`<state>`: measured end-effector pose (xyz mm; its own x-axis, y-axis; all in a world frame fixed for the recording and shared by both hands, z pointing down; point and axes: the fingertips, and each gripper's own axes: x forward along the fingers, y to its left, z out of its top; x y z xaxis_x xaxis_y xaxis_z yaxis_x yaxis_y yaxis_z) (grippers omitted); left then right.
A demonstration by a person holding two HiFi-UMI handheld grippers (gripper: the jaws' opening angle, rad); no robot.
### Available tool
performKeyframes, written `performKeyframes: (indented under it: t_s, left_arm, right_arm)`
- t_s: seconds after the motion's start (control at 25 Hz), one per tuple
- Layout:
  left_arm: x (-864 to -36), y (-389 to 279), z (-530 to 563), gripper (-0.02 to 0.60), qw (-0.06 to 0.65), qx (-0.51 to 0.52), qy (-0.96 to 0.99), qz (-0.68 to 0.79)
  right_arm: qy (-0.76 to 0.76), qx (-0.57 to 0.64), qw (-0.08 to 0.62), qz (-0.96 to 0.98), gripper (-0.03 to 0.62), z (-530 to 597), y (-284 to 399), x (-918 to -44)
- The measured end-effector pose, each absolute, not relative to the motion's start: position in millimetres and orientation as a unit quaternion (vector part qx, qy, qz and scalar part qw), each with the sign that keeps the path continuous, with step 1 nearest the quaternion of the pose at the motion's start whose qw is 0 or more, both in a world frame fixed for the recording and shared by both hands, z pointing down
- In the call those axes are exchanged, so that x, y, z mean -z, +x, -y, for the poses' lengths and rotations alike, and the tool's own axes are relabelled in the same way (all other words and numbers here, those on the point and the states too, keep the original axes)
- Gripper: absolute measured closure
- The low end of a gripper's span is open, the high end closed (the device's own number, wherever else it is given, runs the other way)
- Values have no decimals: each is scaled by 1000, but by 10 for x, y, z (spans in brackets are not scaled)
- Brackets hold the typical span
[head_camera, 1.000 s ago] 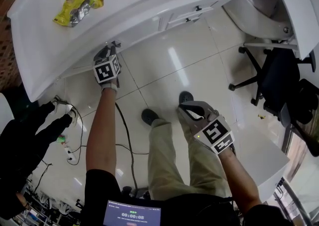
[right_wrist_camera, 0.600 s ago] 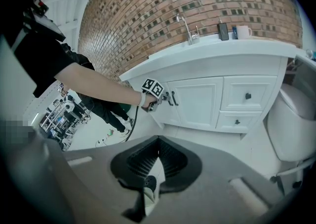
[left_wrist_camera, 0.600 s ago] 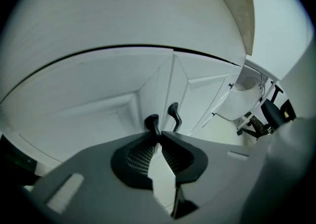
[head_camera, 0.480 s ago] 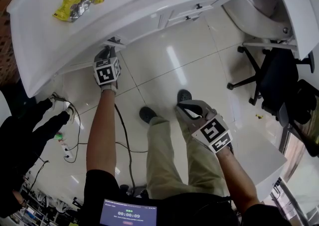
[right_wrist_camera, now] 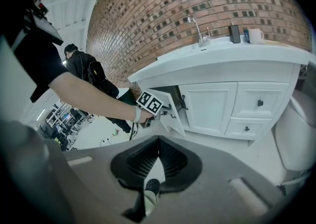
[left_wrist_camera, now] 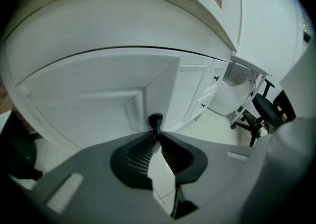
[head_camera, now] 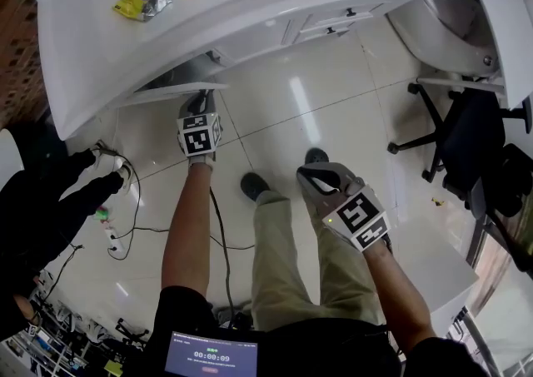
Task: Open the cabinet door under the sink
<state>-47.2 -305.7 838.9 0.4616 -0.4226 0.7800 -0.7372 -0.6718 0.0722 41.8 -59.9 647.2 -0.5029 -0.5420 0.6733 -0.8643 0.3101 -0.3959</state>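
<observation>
- Clamping the left gripper on the black knob of the door, with jaws just closed and pads pressed to either side of it.
- Holding that door ajar, swung out from the white cabinet under the desk, with a dark gap showing behind it.
- Hanging the right gripper low over the floor, clenched on nothing, just beside the leg and well apart from the door.
</observation>
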Motion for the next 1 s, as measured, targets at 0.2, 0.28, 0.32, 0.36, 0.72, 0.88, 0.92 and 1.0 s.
performKeyframes:
  t_s: [0.2, 0.28, 0.32, 0.36, 0.72, 0.88, 0.92, 1.0]
  left_arm:
    - [-8385, -623, 2867, 525, 210, -383, 822, 364]
    - [-8389, -677, 2807, 525, 205, -388, 824, 359]
    - [-8394, -703, 2774, 525, 203, -390, 824, 357]
    - [-8399, -731, 2740, 525, 202, -391, 825, 355]
    - [-8397, -996, 2483, 525, 195, -396, 833, 334]
    - [-8395, -1192, 2332, 523, 191, -400, 835, 325]
    - [-8399, -1244, 2295, 523, 191, -400, 835, 325]
    - [-8405, -1343, 2228, 523, 191, -401, 836, 323]
  right_arm:
    - [445, -375, 216, 784, 603, 562, 355, -6445]
    - [443, -374, 218, 785, 603, 549, 330, -6441]
    - [440, -375, 221, 785, 603, 532, 316, -6447]
    - [438, -376, 225, 785, 603, 511, 297, -6453]
    - [429, -370, 235, 790, 603, 406, 29, -6406]
    - [424, -371, 241, 790, 603, 334, -99, -6397]
    - [423, -371, 242, 790, 603, 319, -131, -6400]
    - [419, -372, 247, 791, 603, 287, -201, -6411]
